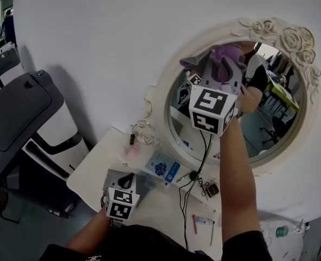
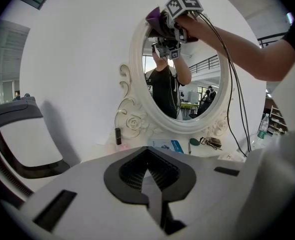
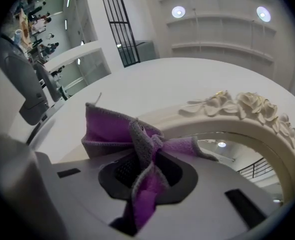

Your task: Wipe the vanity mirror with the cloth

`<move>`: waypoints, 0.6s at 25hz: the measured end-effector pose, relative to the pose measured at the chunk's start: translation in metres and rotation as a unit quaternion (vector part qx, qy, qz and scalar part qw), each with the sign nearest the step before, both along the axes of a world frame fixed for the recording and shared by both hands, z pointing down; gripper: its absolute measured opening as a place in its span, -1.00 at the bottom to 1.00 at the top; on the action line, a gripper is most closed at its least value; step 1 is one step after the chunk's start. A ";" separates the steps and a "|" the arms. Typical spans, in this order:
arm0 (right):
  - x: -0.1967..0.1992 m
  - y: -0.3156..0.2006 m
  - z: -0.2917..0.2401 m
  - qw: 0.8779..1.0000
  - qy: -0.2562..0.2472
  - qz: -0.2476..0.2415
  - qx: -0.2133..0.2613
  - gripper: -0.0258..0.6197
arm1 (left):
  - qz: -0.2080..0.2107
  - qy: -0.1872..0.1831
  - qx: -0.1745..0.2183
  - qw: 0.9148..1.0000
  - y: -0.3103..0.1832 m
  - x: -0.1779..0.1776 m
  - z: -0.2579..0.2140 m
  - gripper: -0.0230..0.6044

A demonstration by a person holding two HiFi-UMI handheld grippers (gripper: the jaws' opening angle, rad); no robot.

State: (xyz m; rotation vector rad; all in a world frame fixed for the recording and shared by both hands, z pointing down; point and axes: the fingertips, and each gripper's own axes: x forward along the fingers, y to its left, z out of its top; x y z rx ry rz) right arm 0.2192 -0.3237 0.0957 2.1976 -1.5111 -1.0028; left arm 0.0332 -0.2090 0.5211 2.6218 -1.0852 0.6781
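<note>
While the right forearm (image 1: pixel 234 167) stretches upward, right gripper (image 1: pixel 221 68) clamped on purple cloth (image 1: pixel 224 55) at vanity mirror (image 1: pixel 272 121) upper rim, left gripper (image 1: pixel 126 180) low beneath mirror, jaws pressed together.

The white left gripper (image 1: pixel 127 181) and right gripper (image 1: pixel 221 64) each bear a black-and-white marker cube. Black cables (image 1: pixel 204 145) leave the one at the mirror (image 1: pixel 312 91). The short sleeves (image 1: pixel 242 244) are black.

Bright, even indoor light w/ soft shadows; gripper views fisheye-warped, edges vignetted.
</note>
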 end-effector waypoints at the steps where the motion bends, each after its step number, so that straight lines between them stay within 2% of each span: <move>1: -0.008 -0.007 0.012 1.000 0.012 -0.004 -0.014 -0.76 | -0.008 0.000 -0.001 1.000 -0.001 -0.005 0.001 -0.93; 4: -0.026 -0.022 0.048 0.998 0.049 -0.011 -0.043 -0.76 | -0.027 0.002 -0.001 1.000 -0.001 -0.018 0.001 -0.93; 8: -0.041 -0.036 0.102 0.993 0.072 -0.022 -0.086 -0.76 | -0.052 -0.004 0.001 0.999 -0.001 -0.039 0.001 -0.93; 15: -0.048 -0.043 0.205 0.981 0.130 -0.017 -0.141 -0.76 | -0.081 -0.008 0.002 0.997 0.001 -0.064 0.001 -0.93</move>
